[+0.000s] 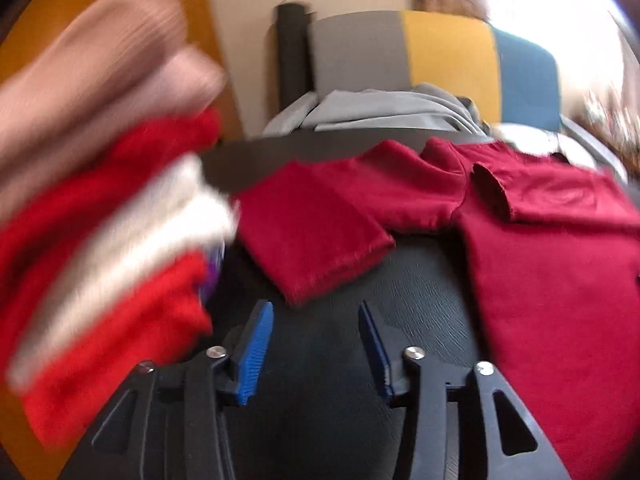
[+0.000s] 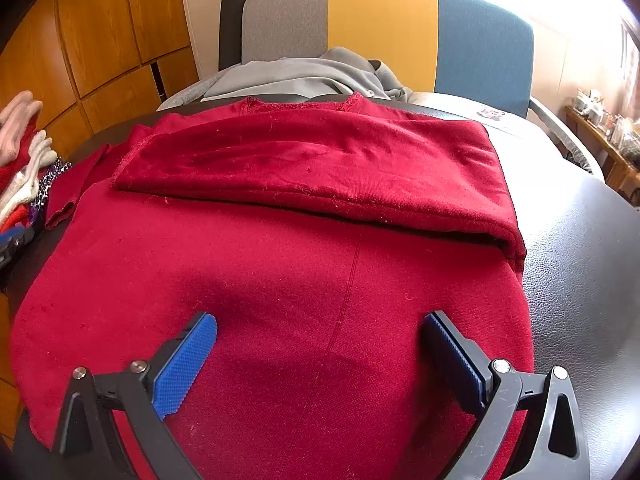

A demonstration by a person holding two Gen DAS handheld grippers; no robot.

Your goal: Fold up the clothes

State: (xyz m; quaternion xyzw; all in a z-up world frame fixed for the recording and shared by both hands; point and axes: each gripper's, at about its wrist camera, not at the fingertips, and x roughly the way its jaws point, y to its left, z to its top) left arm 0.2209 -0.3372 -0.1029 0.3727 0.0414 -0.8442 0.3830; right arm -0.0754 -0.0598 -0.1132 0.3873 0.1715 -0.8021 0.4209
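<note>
Sweater (image 2: 280,280) lies half-folded on table (image 2: 580,260).

No text, label, brand, number or sign is showing legibly in either view. A small printed patch or sticker (image 2: 491,113) is lying on the grey surface beyond the red garment (image 2: 280,280) in the right wrist view, but it is appearing too small and blurred to read.
</note>
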